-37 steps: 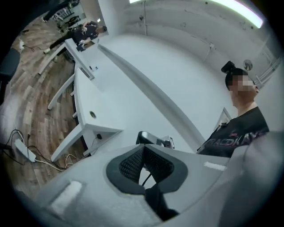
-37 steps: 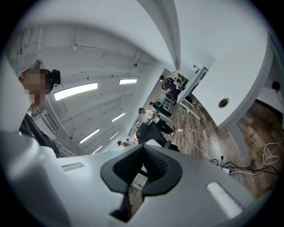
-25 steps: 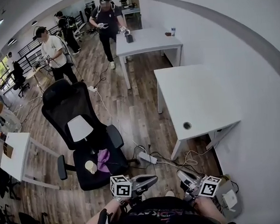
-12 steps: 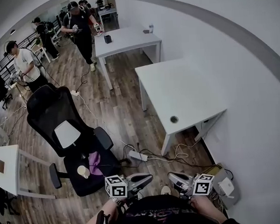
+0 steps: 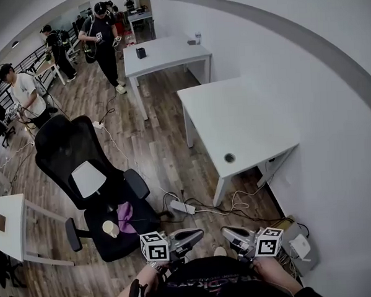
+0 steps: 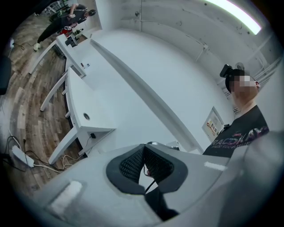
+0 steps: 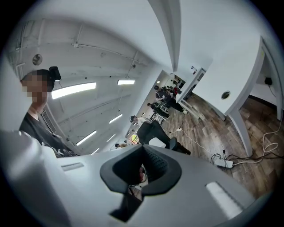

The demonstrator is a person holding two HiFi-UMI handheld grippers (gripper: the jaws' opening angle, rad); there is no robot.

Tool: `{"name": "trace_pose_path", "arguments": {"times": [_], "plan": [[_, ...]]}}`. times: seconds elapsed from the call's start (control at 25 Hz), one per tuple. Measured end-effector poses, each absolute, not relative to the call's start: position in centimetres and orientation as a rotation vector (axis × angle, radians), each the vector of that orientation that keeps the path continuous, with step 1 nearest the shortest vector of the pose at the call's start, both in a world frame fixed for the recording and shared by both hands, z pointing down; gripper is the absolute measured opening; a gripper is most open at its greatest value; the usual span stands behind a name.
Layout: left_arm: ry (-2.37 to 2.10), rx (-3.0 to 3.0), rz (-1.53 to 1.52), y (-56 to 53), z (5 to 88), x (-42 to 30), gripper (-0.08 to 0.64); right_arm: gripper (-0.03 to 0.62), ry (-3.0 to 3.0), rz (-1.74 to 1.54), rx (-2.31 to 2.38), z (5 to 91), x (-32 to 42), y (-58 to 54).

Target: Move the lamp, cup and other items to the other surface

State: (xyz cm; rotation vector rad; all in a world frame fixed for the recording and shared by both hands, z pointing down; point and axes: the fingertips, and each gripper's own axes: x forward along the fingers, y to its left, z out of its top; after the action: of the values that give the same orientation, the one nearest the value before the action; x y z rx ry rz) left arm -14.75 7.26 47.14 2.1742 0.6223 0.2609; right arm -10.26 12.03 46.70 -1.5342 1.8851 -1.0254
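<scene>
A: L gripper: jaws clenched, pads meet, nothing btwn. Held low in front of the body, pointing level.

B: And the R gripper?

A: Same, clenched and empty. In head view the 2 sets of tips face each other, a short gap btwn them, near the bottom edge.

B: Task items?

A: All 3 are on the black chair, left of centre.
- The lamp has a white shade, is upright, and sits at the back of the seat against the backrest.
- The cup is pale, upright, on the seat near its front edge.
- The purple item is just beside the cup; can't tell what it is.

B: Other surface?

A: White desk, right of the chair across a strip of wood floor, w/ 1 cable hole near its front corner. A power strip lies on the floor by the desk's near leg. Both grippers are well apart from the chair items.
</scene>
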Motion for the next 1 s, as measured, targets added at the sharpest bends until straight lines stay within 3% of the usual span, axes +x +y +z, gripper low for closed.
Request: {"name": "trace_pose_path", "arguments": {"times": [1.0], "plan": [[0.527,2.16,0.234,4.4,47.6,-15.5,0.003,0.003,1.897,-1.03,-1.516,47.0,-10.8,10.8]]}}
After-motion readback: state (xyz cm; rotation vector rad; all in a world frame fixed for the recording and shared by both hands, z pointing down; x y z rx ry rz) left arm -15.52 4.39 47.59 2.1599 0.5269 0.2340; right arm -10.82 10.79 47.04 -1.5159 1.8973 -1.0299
